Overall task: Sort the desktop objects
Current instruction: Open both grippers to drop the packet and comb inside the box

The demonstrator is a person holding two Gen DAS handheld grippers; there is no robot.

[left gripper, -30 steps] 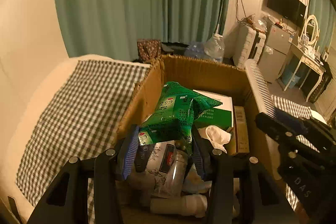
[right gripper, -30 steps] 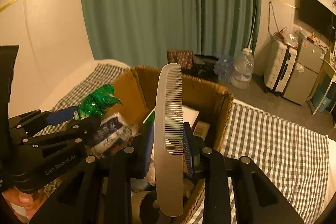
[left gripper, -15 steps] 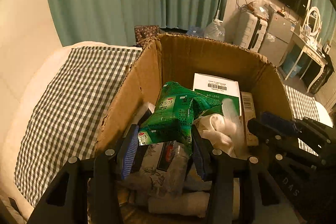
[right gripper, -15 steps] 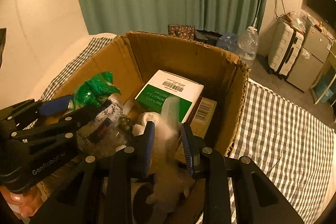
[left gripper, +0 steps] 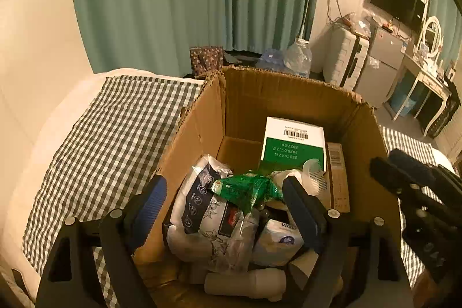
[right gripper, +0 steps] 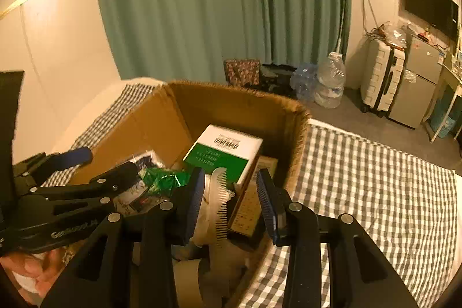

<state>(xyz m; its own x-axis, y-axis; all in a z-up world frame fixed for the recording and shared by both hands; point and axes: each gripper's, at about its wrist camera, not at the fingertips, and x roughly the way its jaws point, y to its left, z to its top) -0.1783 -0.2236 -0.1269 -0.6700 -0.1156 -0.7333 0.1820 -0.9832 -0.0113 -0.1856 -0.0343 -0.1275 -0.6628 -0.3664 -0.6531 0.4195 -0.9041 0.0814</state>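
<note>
Since the earlier frame: both loads are out of the jaws. The green packet (left gripper: 248, 188), clamped in the left gripper (left gripper: 223, 202) a second ago, now lies on the heap inside the cardboard box (left gripper: 202, 129). The white comb (right gripper: 218, 201), upright in the right gripper (right gripper: 229, 199) then, now lies loose in the box.

Left gripper: jaws opening, well apart; the packet lies below and between them, and no pad presses on it. The near-left box wall sits just inside the left blue pad (left gripper: 150, 204).

Right gripper: jaws opening, apart. The comb lies between them, close to the left-hand pad, tilted, resting on white cloth. I cannot tell whether it brushes that pad; it is not gripped. A flat brown carton (right gripper: 248, 207) lies just beyond the comb, toward the right-hand pad, and the green-and-white box (right gripper: 222, 155) sits farther ahead.

Step in hand (judgement): release and clear out of the box. To do it well:
- let both pairs of jaws finish spreading before lifting, so nothing clings to a pad;
- draw each gripper straight back along its own line, since the left pad straddles the box wall and could snag it;
- lift the right one away from the comb's teeth.

Checked cloth (right gripper: 361, 192) to the right of the right gripper shows nothing left to sort there.
</note>
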